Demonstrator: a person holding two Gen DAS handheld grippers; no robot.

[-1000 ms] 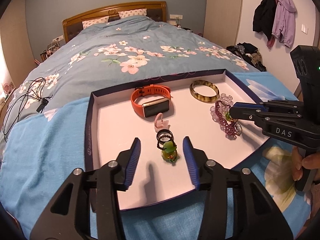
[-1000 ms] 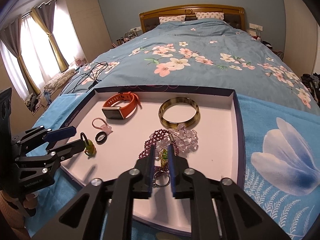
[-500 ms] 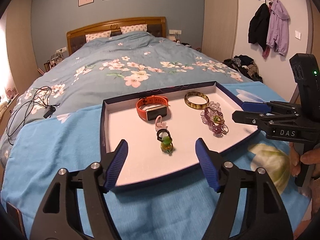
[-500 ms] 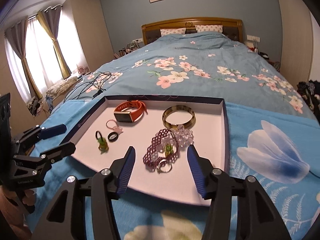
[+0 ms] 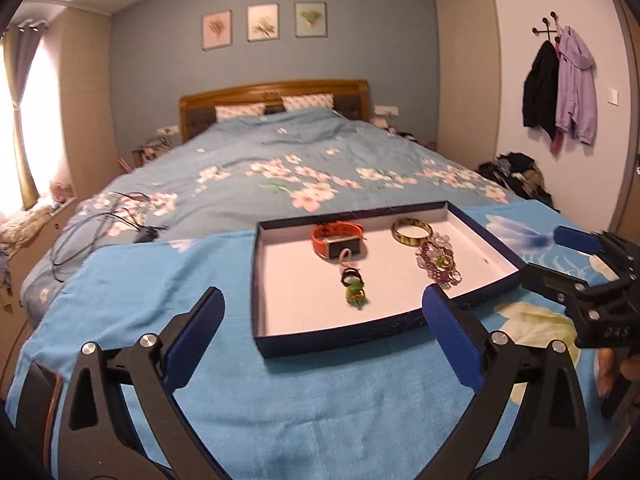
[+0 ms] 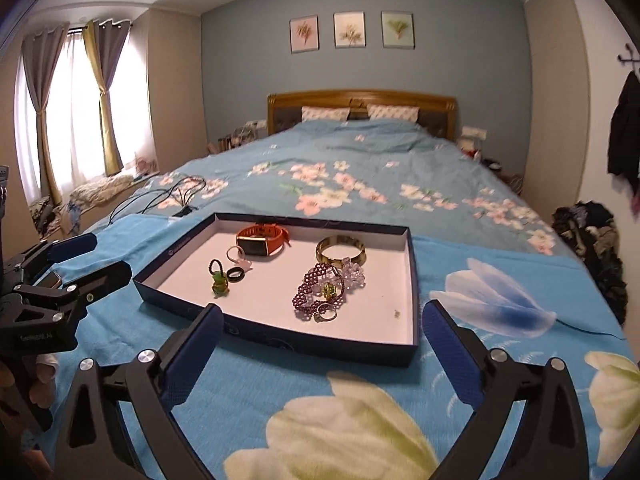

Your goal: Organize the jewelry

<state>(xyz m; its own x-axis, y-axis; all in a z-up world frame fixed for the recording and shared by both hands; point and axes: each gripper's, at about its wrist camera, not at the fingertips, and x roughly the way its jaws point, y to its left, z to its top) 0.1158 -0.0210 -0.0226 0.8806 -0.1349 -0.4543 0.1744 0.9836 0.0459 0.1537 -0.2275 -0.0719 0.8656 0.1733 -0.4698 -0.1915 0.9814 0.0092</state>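
A dark blue tray (image 5: 340, 340) (image 6: 280, 344) with a white floor lies on a blue flowered cloth. In it are an orange watch (image 5: 338, 236) (image 6: 262, 240), a brown bangle (image 5: 412, 230) (image 6: 340, 250), a purple bead bracelet (image 5: 436, 262) (image 6: 316, 286), a green charm (image 5: 354, 294) (image 6: 219, 282), a black ring (image 6: 235, 275) and a pink ring (image 6: 236, 254). My left gripper (image 5: 322, 312) (image 6: 104, 258) hangs before the tray's near left side. My right gripper (image 6: 323, 320) (image 5: 548, 254) is off its near right side. Both jaws are opening wide, with nothing between them.
The cloth covers the foot of a large bed with a floral quilt (image 5: 304, 168). Black cables (image 5: 108, 224) lie on the quilt left of the tray. A pile of clothes (image 6: 592, 236) sits on the floor at the right, and coats (image 5: 560, 84) hang on the wall.
Both grippers have backed out of the tray toward its near side and risen. Their jaws have spread from nearly closed to wide. The green charm and purple bracelet stay lying in the tray.
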